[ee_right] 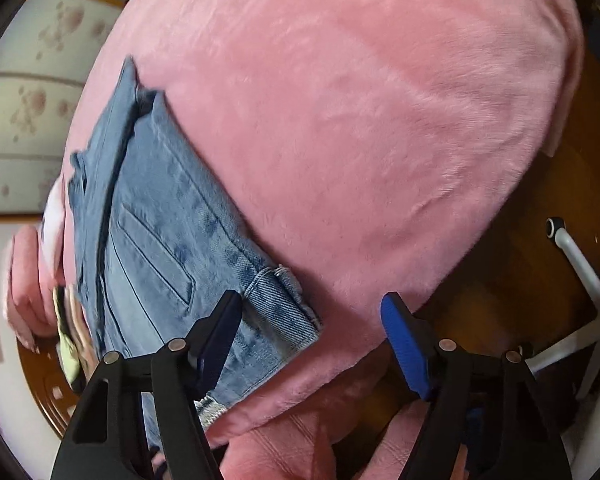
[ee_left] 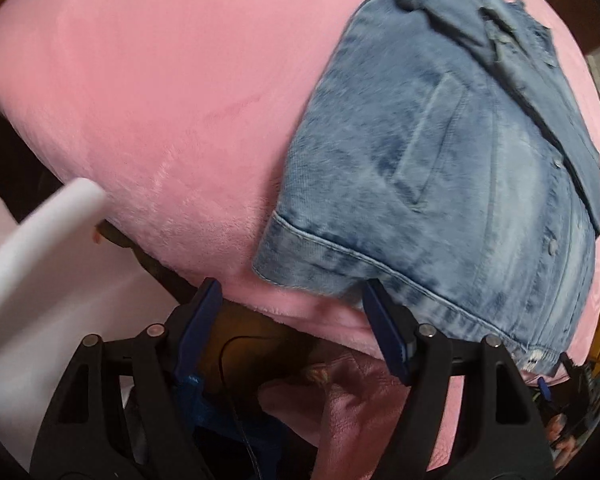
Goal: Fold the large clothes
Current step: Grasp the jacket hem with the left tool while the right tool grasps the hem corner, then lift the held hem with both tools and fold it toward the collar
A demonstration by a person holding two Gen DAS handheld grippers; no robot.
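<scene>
Blue denim jacket (ee_left: 452, 184) folded flat on pink fuzzy blanket (ee_left: 160, 100), just ahead of both grippers. Left gripper (ee_left: 296, 320) wide, nothing held, by the hem corner. Right gripper (ee_right: 312, 336) wide too, nothing pinched, over the other hem corner.

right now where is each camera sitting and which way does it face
Left wrist: sits on the left tongs, looking steeply down at the near hem of the denim jacket on the pink blanket; both blue-padded fingers show, open, the right-hand one at the hem.
Right wrist: sits on the right tongs, looking down at the jacket's other hem corner; both fingers show, open, empty.
Shared: the folded denim jacket and the pink blanket under it.
</scene>
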